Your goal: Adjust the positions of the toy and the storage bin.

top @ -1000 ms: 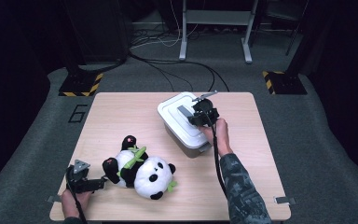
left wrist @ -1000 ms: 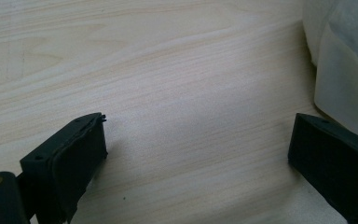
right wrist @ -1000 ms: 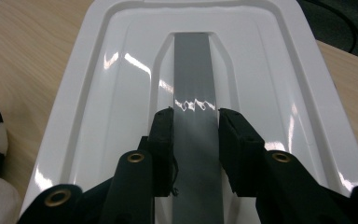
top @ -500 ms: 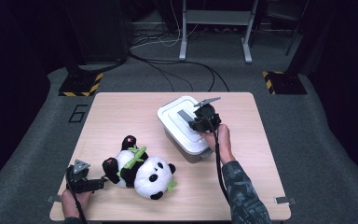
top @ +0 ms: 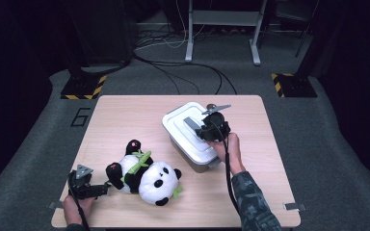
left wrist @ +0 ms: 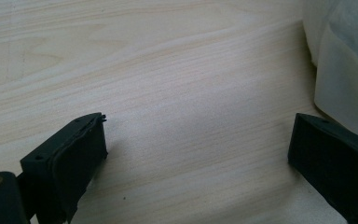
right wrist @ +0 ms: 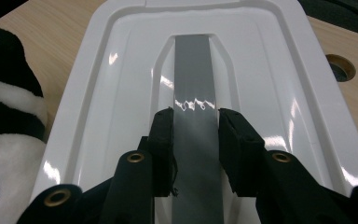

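A white lidded box (top: pixel 200 166) stands right of centre on the wooden table (top: pixel 125 120). Its white lid (top: pixel 178 122) (right wrist: pixel 116 74) carries a flat grey handle strip (top: pixel 191 124) (right wrist: pixel 193 70). My right gripper (top: pixel 204 131) (right wrist: pixel 195 122) is shut on that strip, one pad on each side. A black-and-white panda plush (top: pixel 149 175) (right wrist: pixel 4 107) with green leaves lies near the front left. My left gripper (top: pixel 102 189) (left wrist: pixel 200 135) rests low on the table just left of the panda's foot, jaws wide open with only bare wood between them.
A white soft edge (left wrist: pixel 345 70) shows at the right of the left gripper view; I cannot tell what it is. A round hole (right wrist: pixel 340 67) in the tabletop lies beyond the lid. Cables and stand legs (top: pixel 221 53) cover the floor behind the table.
The right gripper, still shut on the handle strip, has shifted a little toward the near edge of the table. The left gripper and panda have stayed in place.
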`<control>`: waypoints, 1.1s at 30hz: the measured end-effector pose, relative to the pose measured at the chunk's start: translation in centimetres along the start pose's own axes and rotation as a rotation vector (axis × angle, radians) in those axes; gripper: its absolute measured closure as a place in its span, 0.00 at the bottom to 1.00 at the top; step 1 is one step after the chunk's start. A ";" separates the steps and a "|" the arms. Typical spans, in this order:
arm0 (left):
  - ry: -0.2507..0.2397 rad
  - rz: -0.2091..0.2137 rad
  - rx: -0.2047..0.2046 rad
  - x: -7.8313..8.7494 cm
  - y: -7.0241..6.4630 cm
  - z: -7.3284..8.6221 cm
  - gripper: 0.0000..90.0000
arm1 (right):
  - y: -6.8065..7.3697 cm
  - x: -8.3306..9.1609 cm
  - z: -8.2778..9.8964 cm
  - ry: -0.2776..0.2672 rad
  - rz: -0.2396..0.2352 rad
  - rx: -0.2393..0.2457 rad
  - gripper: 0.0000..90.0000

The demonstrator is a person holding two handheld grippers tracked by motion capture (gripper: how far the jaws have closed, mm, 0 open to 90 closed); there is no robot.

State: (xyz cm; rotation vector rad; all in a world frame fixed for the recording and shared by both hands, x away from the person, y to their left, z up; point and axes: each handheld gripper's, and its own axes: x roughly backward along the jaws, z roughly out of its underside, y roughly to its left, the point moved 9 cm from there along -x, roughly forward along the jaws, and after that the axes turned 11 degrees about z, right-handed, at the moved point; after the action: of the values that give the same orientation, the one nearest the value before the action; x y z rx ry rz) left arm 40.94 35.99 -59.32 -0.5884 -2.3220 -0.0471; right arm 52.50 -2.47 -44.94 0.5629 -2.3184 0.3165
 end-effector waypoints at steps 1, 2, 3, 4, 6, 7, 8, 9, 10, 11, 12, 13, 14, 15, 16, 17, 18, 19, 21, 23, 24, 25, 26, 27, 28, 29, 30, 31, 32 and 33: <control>0.000 0.000 0.000 0.0 0.0 0.0 0.04 | 0.0 0.1 0.0 -0.003 -0.004 0.010 0.74; 0.002 -0.001 0.000 0.0 0.0 0.0 0.04 | 0.1 0.1 0.1 -0.001 -0.007 0.009 0.74; 0.002 -0.002 0.000 0.0 0.0 0.0 0.04 | 0.2 0.2 0.2 -0.005 -0.008 0.010 0.74; 0.000 0.000 0.000 0.0 0.0 0.0 0.04 | 0.2 0.3 0.2 -0.008 -0.010 0.015 0.74; 0.000 0.000 0.000 0.0 0.0 0.0 0.04 | 0.4 0.4 0.4 -0.011 -0.014 0.019 0.74; 0.000 0.000 0.000 0.0 0.0 0.0 0.04 | 0.5 0.5 0.4 -0.008 -0.014 0.016 0.74; 0.000 0.000 0.000 0.0 0.0 0.0 0.04 | 0.5 0.5 0.5 -0.010 -0.012 0.020 0.74; 0.000 -0.001 0.000 0.0 0.0 0.0 0.04 | 0.5 0.5 0.5 -0.010 -0.011 0.019 0.74; 0.000 0.000 0.000 0.0 0.0 0.0 0.04 | 0.5 0.5 0.5 -0.011 -0.012 0.018 0.74; 0.000 0.000 0.000 0.0 0.0 0.0 0.04 | 0.5 0.5 0.4 -0.016 -0.013 0.024 0.73; 0.002 -0.001 0.000 0.0 0.0 0.0 0.04 | 0.5 0.5 0.4 -0.019 -0.022 0.025 0.68; 0.000 0.000 0.000 0.0 0.0 0.0 0.04 | 0.5 0.6 0.5 -0.016 -0.027 0.024 0.62; 0.000 0.000 0.000 0.0 0.0 0.0 0.04 | 0.3 0.6 0.5 -0.022 -0.018 0.024 0.59; 0.000 0.000 0.000 0.0 0.0 0.0 0.04 | 0.3 0.8 0.4 -0.031 -0.015 0.014 0.55; 0.000 0.000 0.000 0.0 0.0 0.0 0.04 | 0.2 1.1 0.3 -0.047 -0.019 0.020 0.50; 0.000 0.000 0.000 0.0 0.0 0.0 0.04 | 0.1 1.4 0.2 -0.060 -0.017 0.013 0.47; 0.000 0.000 0.000 0.0 0.0 0.0 0.04 | -0.1 1.9 0.0 -0.075 -0.012 0.018 0.42; 0.000 0.000 0.000 0.0 0.0 0.0 0.04 | -0.2 2.3 0.0 -0.085 -0.009 0.013 0.36; 0.000 0.000 0.000 0.0 0.0 0.0 0.04 | -0.7 3.3 0.0 -0.107 0.004 0.010 0.28; 0.000 0.000 0.000 0.0 0.0 0.0 0.04 | -1.4 4.3 0.4 -0.124 0.013 -0.006 0.20; 0.000 0.000 0.000 0.0 0.0 0.0 0.04 | -1.9 4.8 0.6 -0.132 0.023 -0.013 0.18; 0.000 0.000 0.000 0.0 0.0 0.0 0.04 | -2.4 5.3 0.9 -0.141 0.032 -0.017 0.17; 0.000 0.000 0.000 0.0 0.0 0.0 0.04 | -2.9 5.7 1.3 -0.148 0.035 -0.025 0.16; 0.000 0.000 0.000 0.0 0.0 0.0 0.04 | -3.4 6.1 1.6 -0.156 0.042 -0.036 0.15; 0.000 0.000 0.000 0.0 0.0 0.0 0.04 | -3.9 6.5 2.1 -0.160 0.055 -0.045 0.13; 0.000 0.000 0.000 0.0 0.0 0.0 0.04 | -4.5 6.9 2.5 -0.164 0.066 -0.051 0.11; 0.000 0.000 0.000 0.0 0.0 0.0 0.04 | -4.9 7.2 3.0 -0.169 0.069 -0.059 0.11; 0.000 0.000 0.000 0.0 0.0 0.0 0.04 | -5.4 7.4 3.5 -0.171 0.078 -0.072 0.10; 0.000 0.000 0.000 0.0 0.0 0.0 0.04 | -5.9 7.7 4.1 -0.174 0.089 -0.079 0.08; 0.000 0.000 0.000 0.0 0.0 0.0 0.04 | -6.4 8.0 4.6 -0.179 0.100 -0.085 0.08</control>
State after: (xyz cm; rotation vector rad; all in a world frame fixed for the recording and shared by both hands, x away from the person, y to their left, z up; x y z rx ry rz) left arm 40.94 35.98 -59.31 -0.5883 -2.3223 -0.0469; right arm 47.66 -12.18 -42.20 0.4500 -2.5253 0.2208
